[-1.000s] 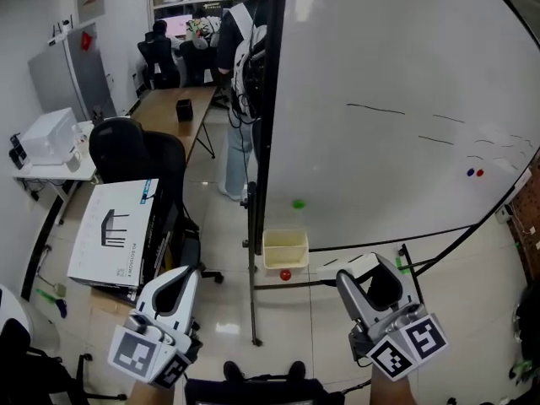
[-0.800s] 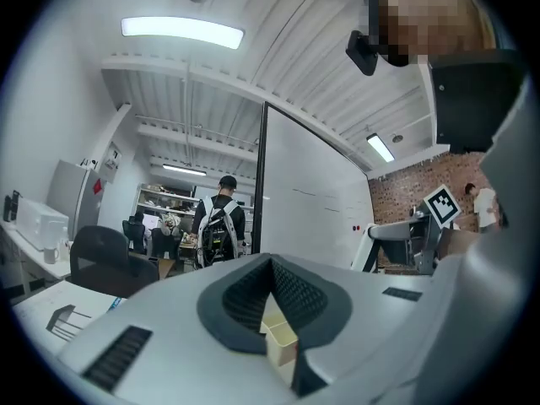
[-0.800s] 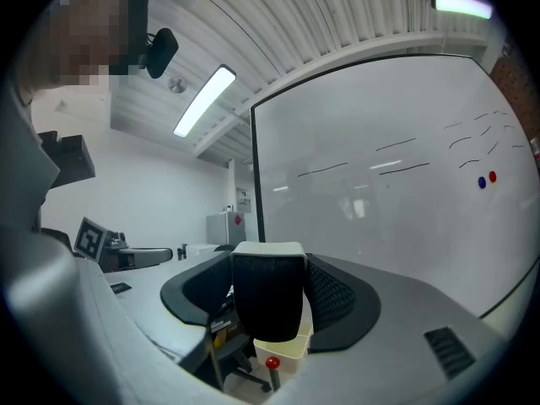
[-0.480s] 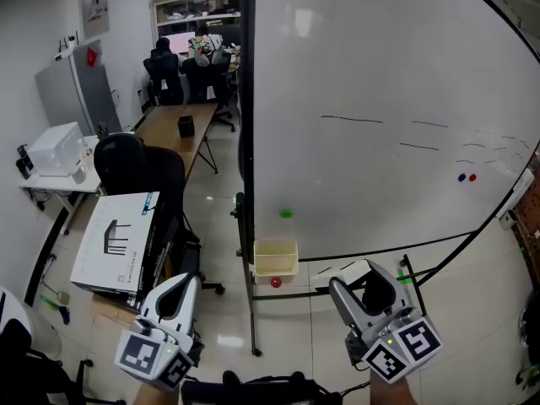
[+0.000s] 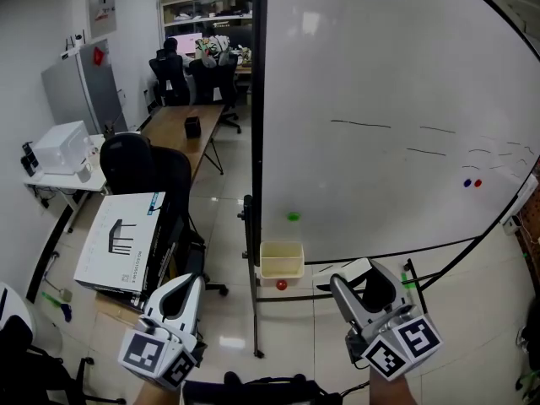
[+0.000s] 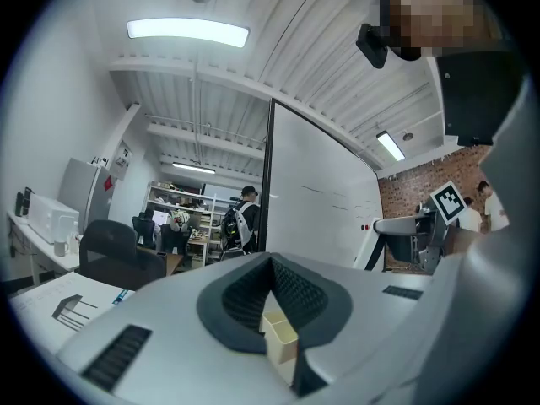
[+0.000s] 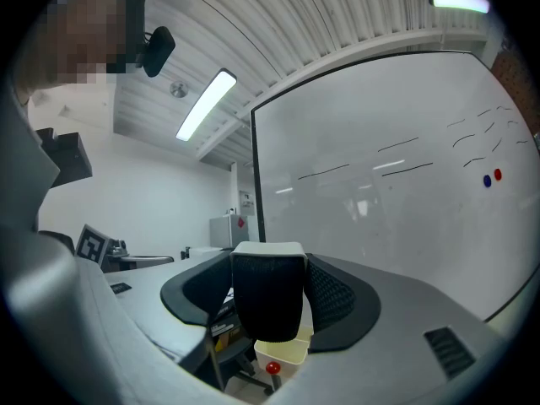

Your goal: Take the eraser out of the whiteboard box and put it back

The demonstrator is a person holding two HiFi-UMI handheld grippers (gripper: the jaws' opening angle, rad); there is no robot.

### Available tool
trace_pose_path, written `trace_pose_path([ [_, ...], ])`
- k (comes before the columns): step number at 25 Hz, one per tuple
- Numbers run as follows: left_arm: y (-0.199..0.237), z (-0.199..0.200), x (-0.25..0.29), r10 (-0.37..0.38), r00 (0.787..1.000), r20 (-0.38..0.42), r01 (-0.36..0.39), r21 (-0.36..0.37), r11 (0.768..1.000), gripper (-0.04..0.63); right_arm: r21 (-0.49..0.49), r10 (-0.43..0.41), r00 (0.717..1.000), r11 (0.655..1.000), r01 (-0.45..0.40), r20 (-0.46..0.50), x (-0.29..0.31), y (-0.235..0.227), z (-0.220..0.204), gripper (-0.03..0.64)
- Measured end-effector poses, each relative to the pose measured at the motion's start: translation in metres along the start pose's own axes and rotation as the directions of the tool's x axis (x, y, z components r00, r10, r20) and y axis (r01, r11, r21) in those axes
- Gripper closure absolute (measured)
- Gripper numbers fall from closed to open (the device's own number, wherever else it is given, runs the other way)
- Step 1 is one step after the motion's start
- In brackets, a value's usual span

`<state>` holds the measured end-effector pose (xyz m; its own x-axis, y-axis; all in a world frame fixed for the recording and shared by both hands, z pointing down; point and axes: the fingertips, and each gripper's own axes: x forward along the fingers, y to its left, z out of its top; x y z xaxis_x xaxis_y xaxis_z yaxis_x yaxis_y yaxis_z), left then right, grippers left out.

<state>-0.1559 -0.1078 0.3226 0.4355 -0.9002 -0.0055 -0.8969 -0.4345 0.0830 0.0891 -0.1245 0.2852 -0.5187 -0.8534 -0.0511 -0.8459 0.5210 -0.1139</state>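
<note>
My right gripper (image 5: 364, 283) is shut on the eraser (image 5: 381, 292), a black block with a white top, which fills the gap between its pads in the right gripper view, the eraser (image 7: 267, 302). The cream whiteboard box (image 5: 282, 260) hangs on the board stand's lower rail, ahead of both grippers and apart from them; it also shows below the eraser as the box (image 7: 283, 351). My left gripper (image 5: 186, 282) is low at the left, shut and holding nothing; past its pads I see the box (image 6: 281, 337).
The big whiteboard (image 5: 396, 116) fills the right, with a green magnet (image 5: 293, 217) and a red knob (image 5: 281, 284) under the box. A white carton (image 5: 118, 243) and a black office chair (image 5: 139, 163) stand left. A person (image 6: 245, 218) stands by the board's far edge.
Both grippers have held their place, the eraser still gripped. The head view has shifted slightly, and the person by the board's left edge has gone out of it.
</note>
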Motion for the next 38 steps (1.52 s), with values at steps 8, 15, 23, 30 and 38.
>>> trace_pose_path([
  [8,0.022,-0.014,-0.003,0.015,1.000,-0.015,-0.016,-0.009,1.000,0.569,0.010,-0.012,0.997,1.000,0.013,-0.078,0.082,-0.012,-0.050,0.333],
  [15,0.055,-0.033,-0.001,0.059,0.998,-0.030,-0.060,-0.036,0.998,0.569,-0.005,-0.058,0.983,0.998,0.058,-0.172,0.154,-0.018,-0.116,0.333],
  [23,0.078,-0.048,0.012,0.055,0.997,-0.050,-0.058,-0.049,0.997,0.568,-0.017,-0.108,0.962,0.994,0.107,-0.250,0.188,-0.030,-0.167,0.333],
  [30,0.091,-0.074,0.042,0.035,0.996,-0.078,-0.040,-0.070,0.997,0.568,-0.047,-0.149,0.921,0.989,0.142,-0.361,0.205,-0.039,-0.207,0.333],
  [38,0.077,-0.080,0.061,-0.044,0.995,-0.085,0.035,-0.106,0.994,0.568,-0.080,-0.163,0.854,0.987,0.142,-0.494,0.206,-0.038,-0.227,0.333],
])
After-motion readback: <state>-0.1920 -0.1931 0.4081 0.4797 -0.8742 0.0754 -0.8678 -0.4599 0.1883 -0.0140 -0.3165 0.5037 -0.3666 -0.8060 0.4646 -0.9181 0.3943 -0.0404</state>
